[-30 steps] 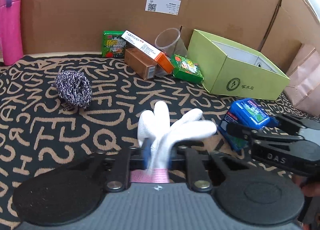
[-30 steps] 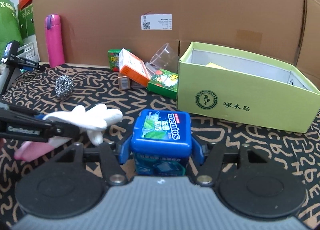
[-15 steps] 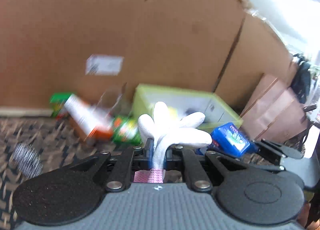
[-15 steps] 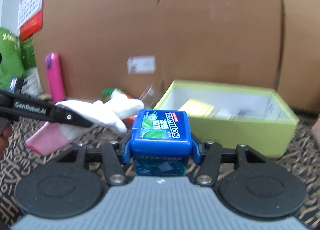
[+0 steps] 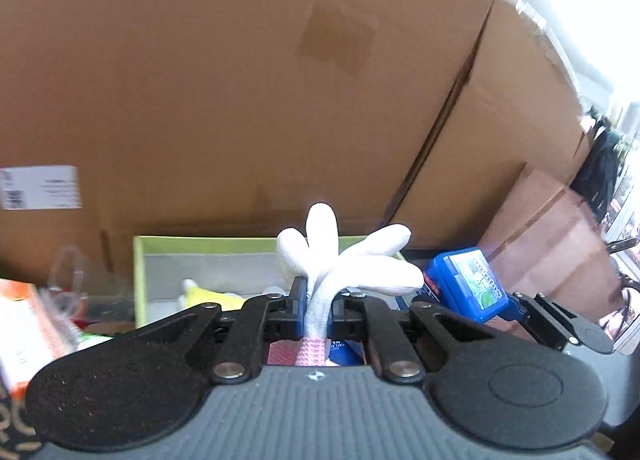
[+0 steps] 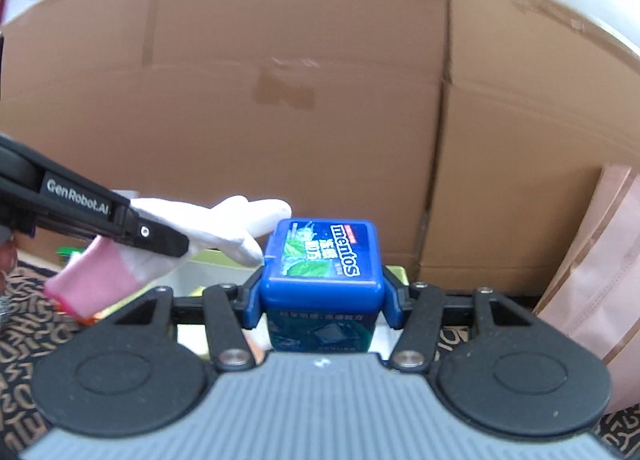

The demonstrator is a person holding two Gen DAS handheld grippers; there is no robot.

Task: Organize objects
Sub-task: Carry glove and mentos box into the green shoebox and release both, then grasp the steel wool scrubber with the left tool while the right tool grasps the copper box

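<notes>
- While both claws carry loads, the nearest thing in the left wrist view is the left gripper (image 5: 316, 314), low centre, pinched almost shut on a glove (image 5: 344, 264) at its narrow wrist part, just above the pink cuff.
- Soft and limp, the glove looks very light; its white fingers splay loose above the jaws. A hold at the bunched wrist seems the surest, since cloth there fills the pads; it should take a squeeze or a drop without harm.
- Low centre in the right wrist view, the right gripper (image 6: 322, 296) stands part-way open, clamped on the two flat sides of a blue mint box (image 6: 322, 256).
- Rigid and smooth, the box likely weighs little; its plastic could slide if the pads slacken, so the flat sides are the right place to grip. Its lid edge nearly meets the glove's fingertips at centre left, so the two loads are crowded.
- Beyond both, a green bin (image 5: 140, 272) sits open-topped at lower left of the left view, with a yellow item (image 5: 204, 294) already inside; its far part looks free.
- Its thin rim is the edge to clear; small cartons (image 5: 28, 324) crowd its left side.
- Farthest, a cardboard wall (image 6: 320, 100) closes the back, and a pink bag (image 6: 596, 280) stands at right, leaving room mainly above the bin.
</notes>
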